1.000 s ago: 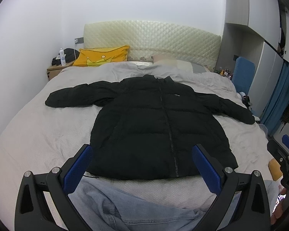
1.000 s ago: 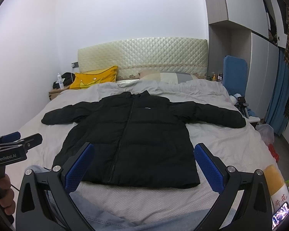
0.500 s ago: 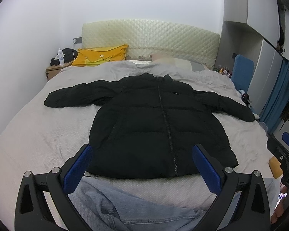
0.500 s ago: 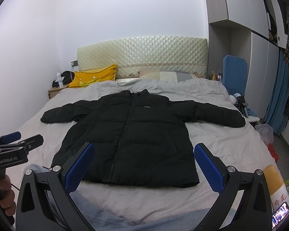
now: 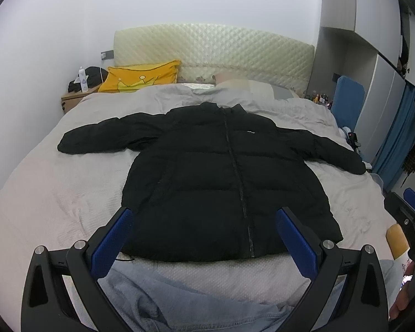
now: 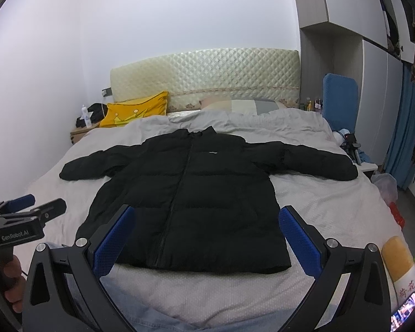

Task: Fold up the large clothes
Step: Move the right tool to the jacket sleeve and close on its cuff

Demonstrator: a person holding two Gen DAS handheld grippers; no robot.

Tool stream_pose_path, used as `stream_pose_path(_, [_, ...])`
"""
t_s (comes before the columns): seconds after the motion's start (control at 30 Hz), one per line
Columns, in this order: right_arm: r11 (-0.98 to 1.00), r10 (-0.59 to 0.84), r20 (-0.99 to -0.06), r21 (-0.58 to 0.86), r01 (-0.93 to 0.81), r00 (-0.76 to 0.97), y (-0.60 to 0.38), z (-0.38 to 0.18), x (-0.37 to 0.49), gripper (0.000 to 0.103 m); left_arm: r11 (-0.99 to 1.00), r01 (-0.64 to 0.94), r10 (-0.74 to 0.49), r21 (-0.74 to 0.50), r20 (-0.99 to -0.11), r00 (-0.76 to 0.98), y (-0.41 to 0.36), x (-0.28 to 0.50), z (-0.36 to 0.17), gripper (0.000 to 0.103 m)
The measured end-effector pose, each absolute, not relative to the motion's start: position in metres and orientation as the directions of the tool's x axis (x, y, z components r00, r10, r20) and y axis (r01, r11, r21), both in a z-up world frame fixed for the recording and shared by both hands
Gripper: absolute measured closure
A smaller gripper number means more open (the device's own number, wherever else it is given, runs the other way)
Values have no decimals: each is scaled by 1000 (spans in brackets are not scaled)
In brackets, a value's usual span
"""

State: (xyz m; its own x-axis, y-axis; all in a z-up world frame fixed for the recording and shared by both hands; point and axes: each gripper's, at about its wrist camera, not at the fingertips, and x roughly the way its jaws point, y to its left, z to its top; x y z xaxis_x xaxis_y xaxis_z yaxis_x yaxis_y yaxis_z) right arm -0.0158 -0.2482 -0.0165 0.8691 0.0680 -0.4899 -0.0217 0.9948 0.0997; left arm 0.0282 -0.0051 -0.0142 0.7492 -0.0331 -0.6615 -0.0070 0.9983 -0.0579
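Grey bedspread covered the whole bed, w/ a black puffer jacket laid flat across its middle, front up, zip closed, collar toward the quilted cream headboard, hem toward the cameras. Both sleeves were spread out sideways; the one on the picture's right reached nearly to the bed edge. A small white logo showed on the chest.

Left gripper hovered above the hem, jaws spread wide, blue pads apart w/ nothing between them, not touching the fabric. Right gripper was likewise over the hem, jaws wide apart & holding nothing. In the right wrist view the left gripper also showed at the left edge, a hand around its handle.

Light blue denim lay bunched at the foot of the bed, just below the jacket hem. A yellow pillow leaned at the headboard's left end, next to a nightstand carrying a white bottle & dark items. On the right stood a blue chair, grey wardrobes & blue curtains. A yellow-capped bottle sat near the bed's lower right corner.
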Motion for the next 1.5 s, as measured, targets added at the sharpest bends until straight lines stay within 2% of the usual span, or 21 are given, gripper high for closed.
stream_pose_path(0.4, [993, 40, -508, 118, 23, 860, -270, -30, 28, 0, 995, 84, -100, -56, -676, 730, -36, 86, -32, 0])
stream_pose_path(0.63, [990, 21, -501, 133, 54, 865, -291, -40, 55, 0, 993, 115, -95, -12, -649, 755, -53, 128, -36, 0])
stream_pose_path(0.8, [985, 14, -504, 157, 76, 864, -315, -50, 79, 0, 993, 115, -105, -25, -625, 773, -50, 165, -42, 0])
stream_pose_path(1.07, [973, -100, -483, 134, 186, 870, -378, -53, 111, 0, 993, 97, -118, -69, -647, 753, -38, 201, -70, 0])
stream_pose_path(1.3, [950, -223, -417, 110, 293, 881, -455, -49, 137, 0, 989, 101, -148, -109, -654, 742, -38, 221, -95, 0])
stream_pose_path(1.5, [908, -215, -464, 229, 350, 859, -539, -93, 176, 0, 987, 99, -160, -130, -662, 732, -41, 235, -114, 0])
